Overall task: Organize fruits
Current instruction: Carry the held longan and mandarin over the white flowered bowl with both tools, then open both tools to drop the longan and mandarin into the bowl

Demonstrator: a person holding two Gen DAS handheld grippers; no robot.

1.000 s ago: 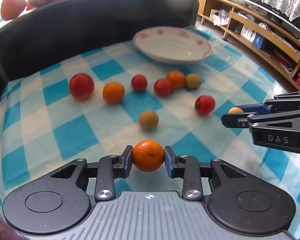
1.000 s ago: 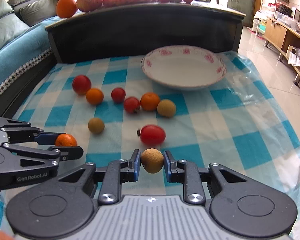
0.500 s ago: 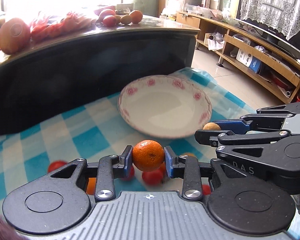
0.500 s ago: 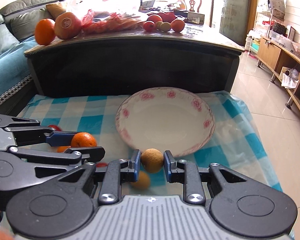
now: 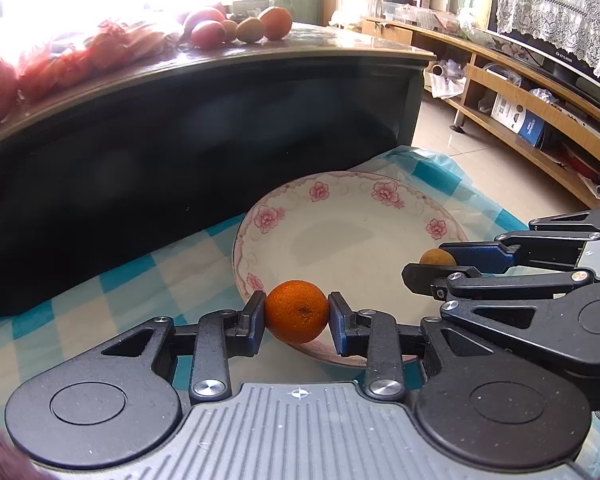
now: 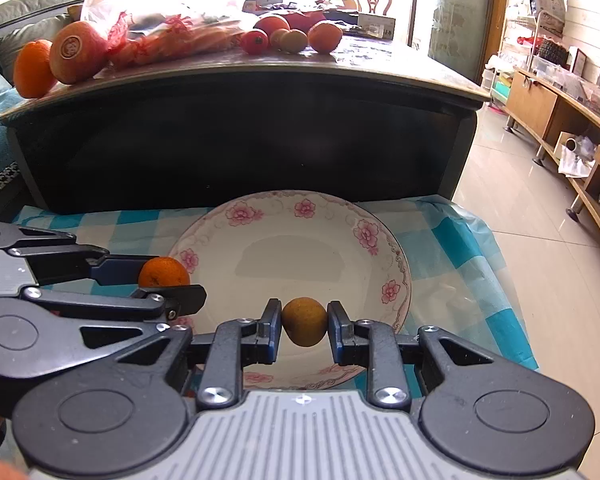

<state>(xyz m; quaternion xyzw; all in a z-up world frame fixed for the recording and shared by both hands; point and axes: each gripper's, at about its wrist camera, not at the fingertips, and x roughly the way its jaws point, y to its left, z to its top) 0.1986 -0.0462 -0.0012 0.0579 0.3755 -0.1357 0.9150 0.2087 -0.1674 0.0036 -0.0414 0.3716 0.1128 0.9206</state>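
Between the fingers of the left tongs (image 5: 297,317) sits a small orange (image 5: 297,311), pinched on both sides, the tongs narrowed to its width. Just beyond and below it lies the near rim of a flowered plate (image 5: 340,216) on the checked cloth (image 5: 100,308). To the right, the right tongs (image 6: 304,322) grip a brownish-yellow round fruit (image 6: 305,321) the same way, held above the plate's near part. Both tongs hang side by side, close together. Behind the plate stands a dark bench (image 6: 240,136) carrying more fruit.
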